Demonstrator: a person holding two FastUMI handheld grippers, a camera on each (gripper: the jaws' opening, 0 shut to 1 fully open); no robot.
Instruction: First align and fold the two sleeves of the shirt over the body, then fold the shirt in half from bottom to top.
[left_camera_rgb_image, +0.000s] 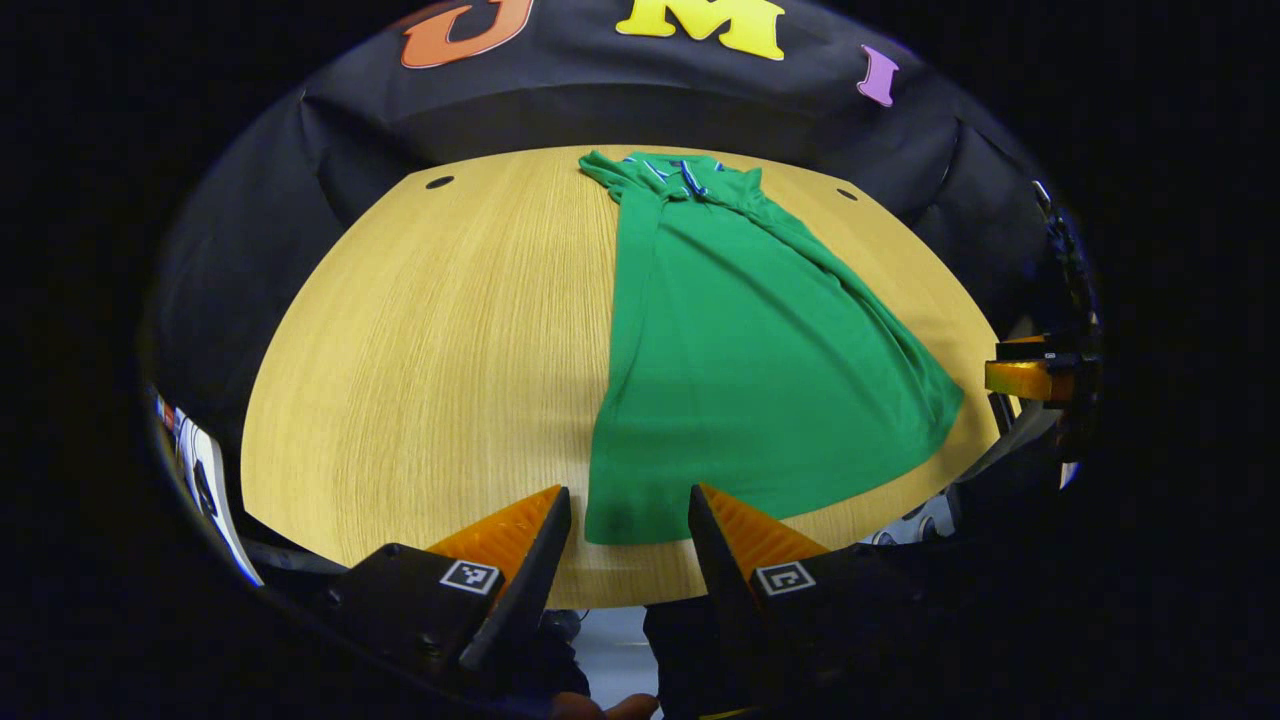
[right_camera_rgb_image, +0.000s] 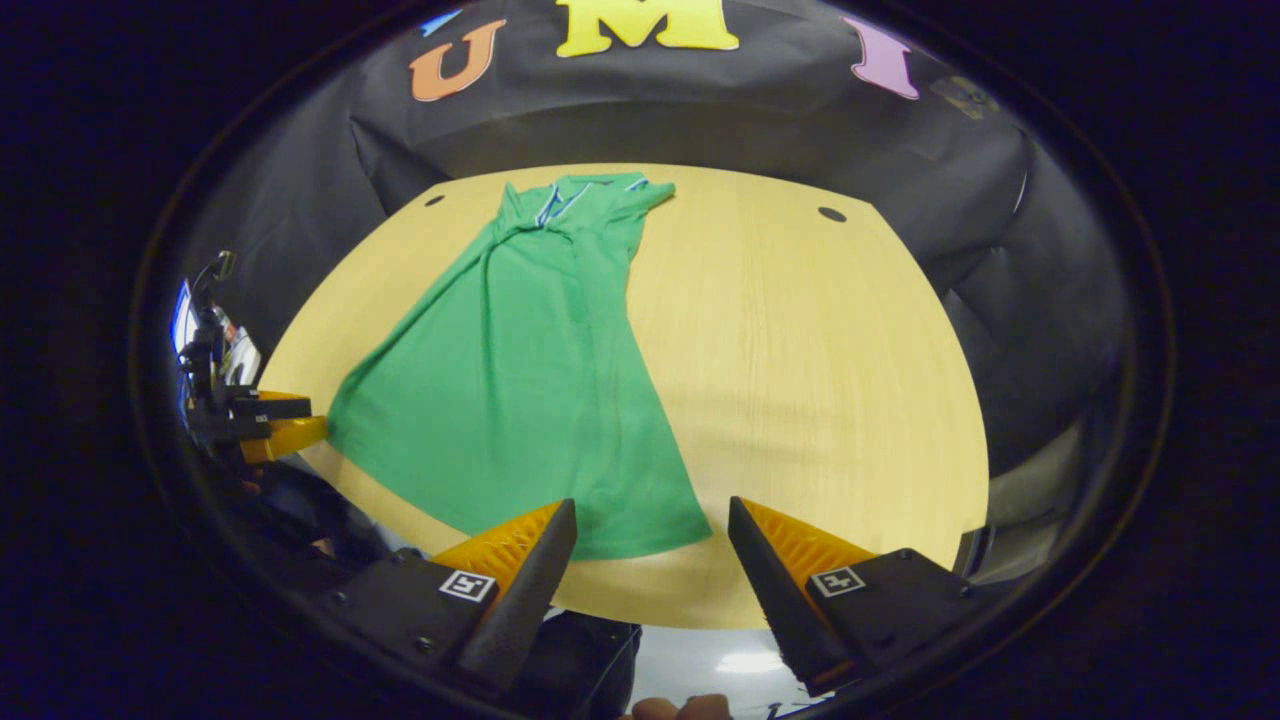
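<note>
Both sleeves look already folded in; shirt (left_camera_rgb_image: 740, 350) lies as a long narrow strip on the table (left_camera_rgb_image: 420, 360), collar at the far edge, hem at the near edge. Long axis runs straight away from both tools. Left gripper (left_camera_rgb_image: 628, 520) hovers jaws apart, empty, at the hem's left corner; right gripper (right_camera_rgb_image: 650, 530) likewise over the right corner. Each is nearest its own corner, so the bottom-to-top fold likely starts there.
</note>
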